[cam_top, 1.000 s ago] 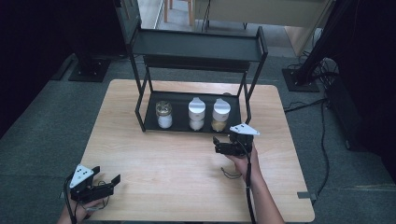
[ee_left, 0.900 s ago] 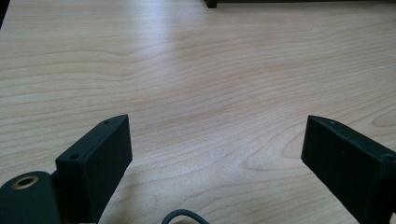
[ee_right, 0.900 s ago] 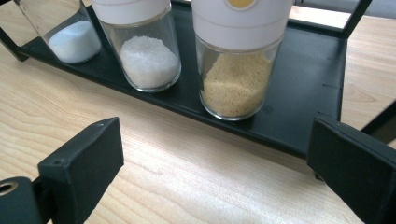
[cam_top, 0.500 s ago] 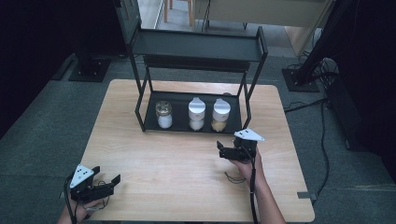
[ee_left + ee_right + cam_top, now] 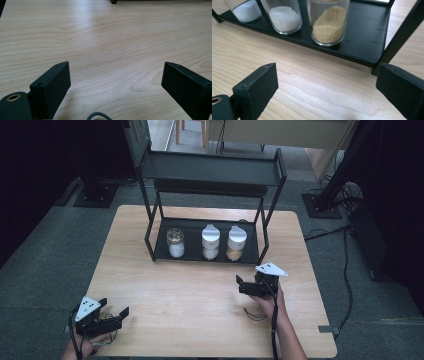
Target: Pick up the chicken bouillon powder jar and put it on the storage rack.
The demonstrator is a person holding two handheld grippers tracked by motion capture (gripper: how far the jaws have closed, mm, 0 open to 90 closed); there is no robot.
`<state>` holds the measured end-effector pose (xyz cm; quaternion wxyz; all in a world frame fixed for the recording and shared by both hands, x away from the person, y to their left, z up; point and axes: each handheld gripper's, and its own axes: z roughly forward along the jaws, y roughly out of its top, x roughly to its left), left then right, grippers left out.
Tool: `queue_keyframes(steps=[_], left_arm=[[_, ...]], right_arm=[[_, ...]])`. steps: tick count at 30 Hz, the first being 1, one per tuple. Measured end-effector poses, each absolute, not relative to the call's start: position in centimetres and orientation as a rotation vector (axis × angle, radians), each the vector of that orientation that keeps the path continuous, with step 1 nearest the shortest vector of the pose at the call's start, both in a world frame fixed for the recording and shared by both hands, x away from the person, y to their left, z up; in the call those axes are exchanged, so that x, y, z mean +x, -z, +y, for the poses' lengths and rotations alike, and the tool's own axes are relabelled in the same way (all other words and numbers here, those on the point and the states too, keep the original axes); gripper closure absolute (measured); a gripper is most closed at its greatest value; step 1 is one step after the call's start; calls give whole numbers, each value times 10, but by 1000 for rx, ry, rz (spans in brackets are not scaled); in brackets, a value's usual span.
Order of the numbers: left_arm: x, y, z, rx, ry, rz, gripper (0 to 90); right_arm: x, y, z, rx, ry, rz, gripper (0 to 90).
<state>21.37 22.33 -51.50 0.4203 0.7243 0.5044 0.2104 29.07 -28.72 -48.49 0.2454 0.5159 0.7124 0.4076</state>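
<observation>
Though glass-clear, jar (image 5: pixel 328 21) holds tan granules.

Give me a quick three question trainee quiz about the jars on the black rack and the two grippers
1. How many jars stand on the rack's lower shelf?
2. True or false: the right gripper grips a jar.
3. Which jar sits nearest the right gripper: A the jar with tan grains, B the gold-lidded jar?

Key: 1. Three. 2. False; its jaws are open and empty, like the left gripper's. 3. A.
</observation>
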Motion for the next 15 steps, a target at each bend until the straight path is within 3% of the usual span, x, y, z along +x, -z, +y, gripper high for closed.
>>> queue_keyframes(steps=[15], left_arm=[[214, 515, 223, 1816, -532, 1266, 88]], right_arm=[[280, 492, -305, 1424, -1108, 1931, 38]])
